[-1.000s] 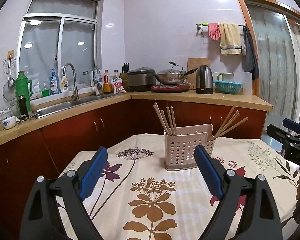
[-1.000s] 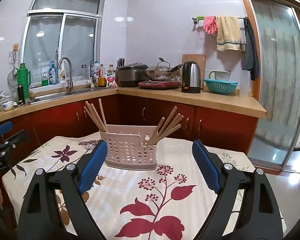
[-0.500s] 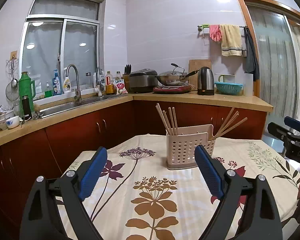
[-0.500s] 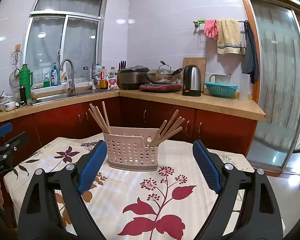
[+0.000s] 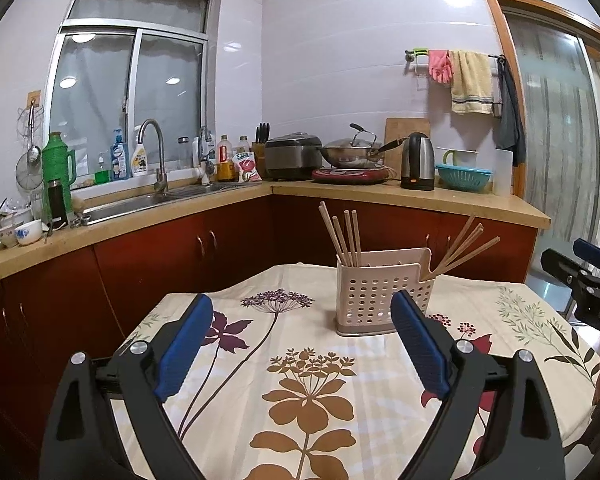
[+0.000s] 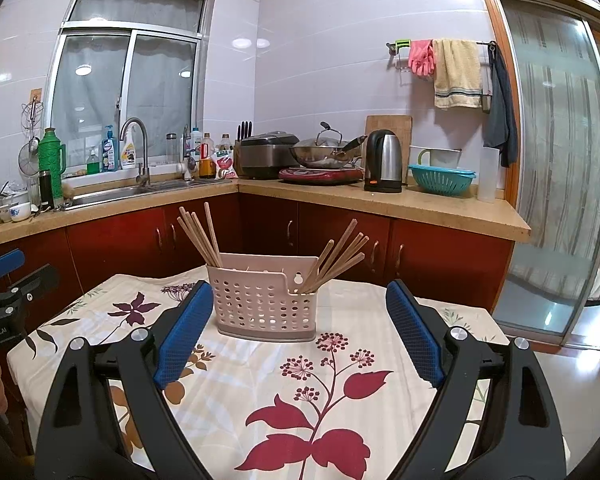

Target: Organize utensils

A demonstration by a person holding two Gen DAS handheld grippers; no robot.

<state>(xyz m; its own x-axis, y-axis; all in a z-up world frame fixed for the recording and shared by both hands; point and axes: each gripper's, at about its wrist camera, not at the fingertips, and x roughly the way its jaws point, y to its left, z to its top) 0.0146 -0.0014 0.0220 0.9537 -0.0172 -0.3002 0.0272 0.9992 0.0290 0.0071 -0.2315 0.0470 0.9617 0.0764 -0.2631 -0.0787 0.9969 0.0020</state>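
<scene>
A pale perforated utensil holder (image 5: pixel 380 298) (image 6: pixel 266 302) stands upright on a table under a flowered cloth (image 5: pixel 300 384) (image 6: pixel 300 380). Wooden chopsticks lean out of its left end (image 5: pixel 342 236) (image 6: pixel 200 232) and its right end (image 5: pixel 462 244) (image 6: pixel 338 256). My left gripper (image 5: pixel 302 340) hovers over the cloth short of the holder, open and empty. My right gripper (image 6: pixel 298 336) is likewise open and empty, the holder seen between its blue pads further off. Each gripper shows at the edge of the other's view: right (image 5: pixel 580 276), left (image 6: pixel 8 280).
Red cabinets under a wooden counter (image 6: pixel 380 200) run behind the table. On it stand a sink with tap (image 6: pixel 136 152), bottles, a rice cooker (image 6: pixel 266 154), a wok (image 6: pixel 324 152), a kettle (image 6: pixel 384 160) and a teal colander (image 6: pixel 440 178). A glass sliding door (image 6: pixel 556 160) is at right.
Both views shifted only slightly; the holder, chopsticks and both open grippers stay as they were.
</scene>
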